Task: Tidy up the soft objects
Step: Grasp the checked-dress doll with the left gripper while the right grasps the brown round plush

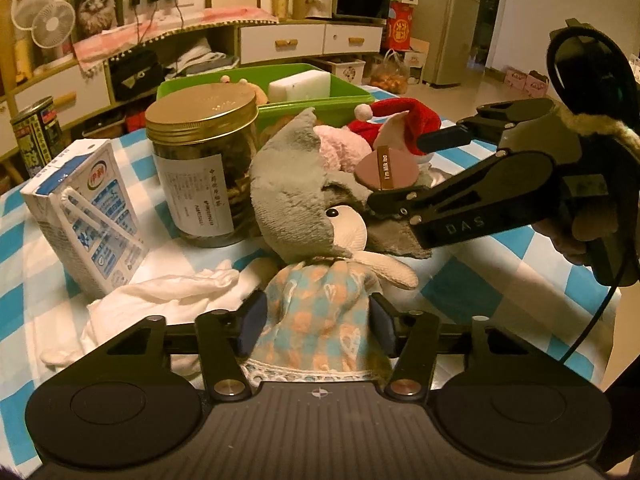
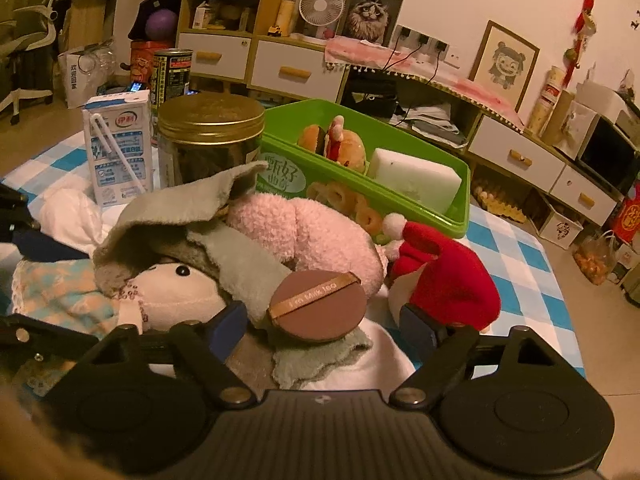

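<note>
A cream rag doll [image 1: 344,228] in a blue and orange dress lies on the checked tablecloth, half under a grey cloth [image 1: 288,184]. My left gripper [image 1: 318,328] is shut on the doll's dress, with a pad against each side. A brown powder puff [image 2: 316,304] rests on the grey cloth, and my right gripper [image 2: 324,330] stands open around it, one finger under it and the other clear above. A pink plush [image 2: 316,232] and a red Santa hat [image 2: 448,280] lie just behind. The green bin [image 2: 440,216] holds plush toys and a white sponge [image 2: 416,180].
A milk carton [image 1: 88,208] and a gold-lidded jar [image 1: 204,160] stand left of the doll, in front of the bin. Crumpled white cloth [image 1: 160,300] lies by my left finger. A tin [image 1: 36,136] stands at the table's far left. Cabinets line the wall behind.
</note>
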